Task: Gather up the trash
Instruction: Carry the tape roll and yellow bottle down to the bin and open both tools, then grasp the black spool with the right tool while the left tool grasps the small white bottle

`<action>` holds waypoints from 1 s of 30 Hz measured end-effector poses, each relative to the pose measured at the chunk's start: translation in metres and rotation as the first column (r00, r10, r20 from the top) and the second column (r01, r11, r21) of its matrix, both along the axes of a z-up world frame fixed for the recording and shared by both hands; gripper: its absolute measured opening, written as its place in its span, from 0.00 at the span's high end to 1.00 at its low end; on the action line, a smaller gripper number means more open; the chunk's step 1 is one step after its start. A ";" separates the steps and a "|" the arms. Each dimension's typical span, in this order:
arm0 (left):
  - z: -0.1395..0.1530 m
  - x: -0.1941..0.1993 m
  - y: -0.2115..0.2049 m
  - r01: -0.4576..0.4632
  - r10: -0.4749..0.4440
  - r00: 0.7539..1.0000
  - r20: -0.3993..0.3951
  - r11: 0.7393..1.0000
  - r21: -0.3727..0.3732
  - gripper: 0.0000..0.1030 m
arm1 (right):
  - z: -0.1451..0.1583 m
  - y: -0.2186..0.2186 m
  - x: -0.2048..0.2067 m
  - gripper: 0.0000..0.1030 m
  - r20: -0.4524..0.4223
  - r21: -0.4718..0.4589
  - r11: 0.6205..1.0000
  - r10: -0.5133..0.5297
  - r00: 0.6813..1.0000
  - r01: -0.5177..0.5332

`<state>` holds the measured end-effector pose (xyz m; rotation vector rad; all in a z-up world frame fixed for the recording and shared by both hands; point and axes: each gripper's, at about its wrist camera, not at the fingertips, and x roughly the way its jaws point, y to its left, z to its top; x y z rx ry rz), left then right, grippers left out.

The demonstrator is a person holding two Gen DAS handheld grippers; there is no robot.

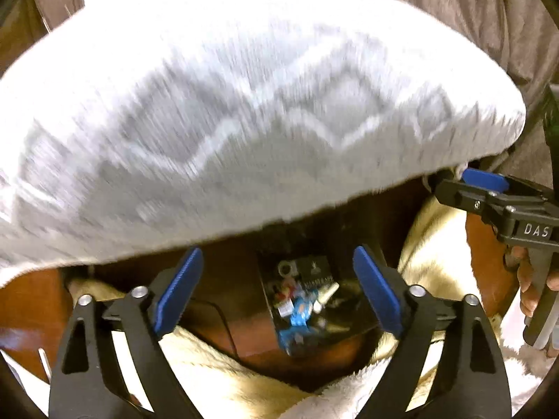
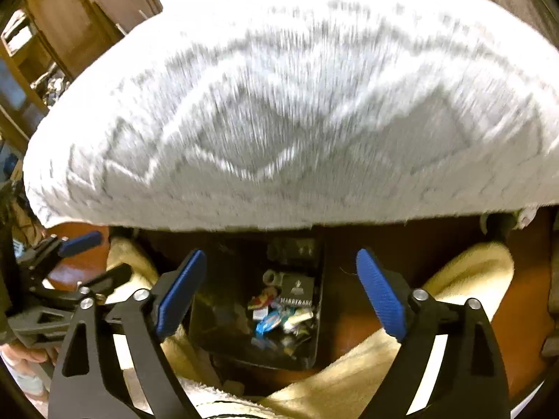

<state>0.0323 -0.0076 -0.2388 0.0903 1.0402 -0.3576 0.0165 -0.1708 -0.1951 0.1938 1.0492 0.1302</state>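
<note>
While a blurred grey-and-white pillow (image 1: 244, 111) fills the upper part of both views, a black bin (image 2: 223, 317) sits below its edge on a brown floor (image 2: 353, 328), flanked by cream blankets (image 1: 429, 244). Trash (image 2: 279, 317), mostly wrappers, lies inside the bin. The left gripper (image 1: 277, 296) hangs above it, its fingers (image 1: 180, 289) spread wide and holding nothing. The right gripper (image 2: 279, 296) is likewise parted and empty over the bin.

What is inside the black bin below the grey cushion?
The black bin holds a pile of small wrappers, blue, white and red, plus a dark printed packet. Its far end is hidden under the grey cushion.
</note>
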 end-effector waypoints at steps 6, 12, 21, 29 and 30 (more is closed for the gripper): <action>0.051 0.007 0.010 -0.021 0.026 0.992 0.123 0.999 -0.047 0.10 | 0.056 -0.007 0.005 0.05 0.136 -0.042 0.999 -0.017 0.991 0.023; 0.083 0.031 0.008 -0.035 0.039 0.978 0.203 0.999 -0.026 0.08 | 0.086 -0.018 0.029 0.04 0.210 -0.069 0.996 -0.035 0.977 0.050; 0.103 0.093 -0.005 -0.075 0.065 0.959 0.277 0.997 0.026 0.08 | 0.101 -0.022 0.101 0.04 0.247 -0.081 0.994 -0.050 0.968 0.072; 0.109 0.155 -0.010 -0.070 0.068 0.964 0.259 0.998 -0.001 0.08 | 0.104 -0.019 0.164 0.04 0.267 -0.100 0.990 -0.065 0.961 0.095; 0.109 0.162 -0.010 -0.073 0.072 0.965 0.253 0.997 -0.006 0.08 | 0.103 -0.017 0.175 0.04 0.264 -0.114 0.988 -0.068 0.962 0.101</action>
